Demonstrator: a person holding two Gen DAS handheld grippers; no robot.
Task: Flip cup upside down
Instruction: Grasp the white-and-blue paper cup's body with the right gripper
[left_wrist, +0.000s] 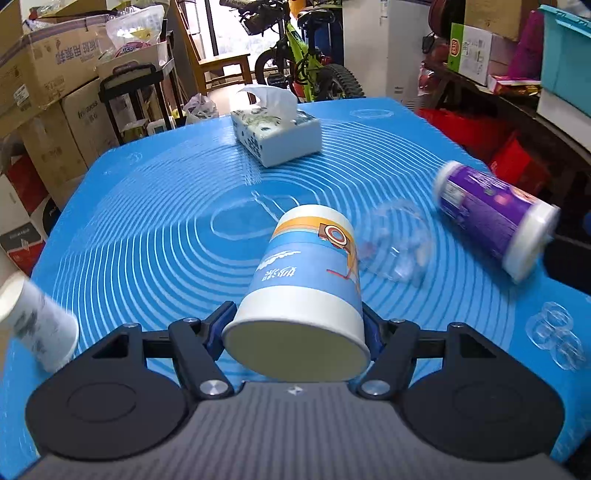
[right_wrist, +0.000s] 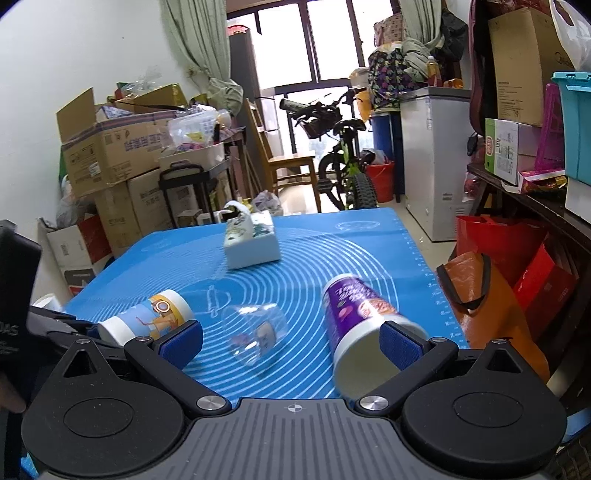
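My left gripper (left_wrist: 297, 332) is shut on a blue, orange and white paper cup (left_wrist: 306, 277), gripped near its open rim, which faces the camera; the cup is tilted with its base pointing away. The same cup (right_wrist: 147, 321) shows at the left of the right wrist view. My right gripper (right_wrist: 291, 343) is open and empty above the mat. A clear plastic cup (right_wrist: 255, 332) lies on its side between its fingers, further out. A purple and white paper cup (right_wrist: 354, 321) lies on its side by the right finger (right_wrist: 400, 345), and shows in the left wrist view (left_wrist: 495, 218).
A blue silicone mat (left_wrist: 147, 221) covers the table. A tissue box (left_wrist: 277, 133) stands at the far side. A white patterned cup (left_wrist: 37, 325) lies at the left edge. Small clear lids (left_wrist: 554, 332) lie at the right. Boxes, a bicycle and shelves surround the table.
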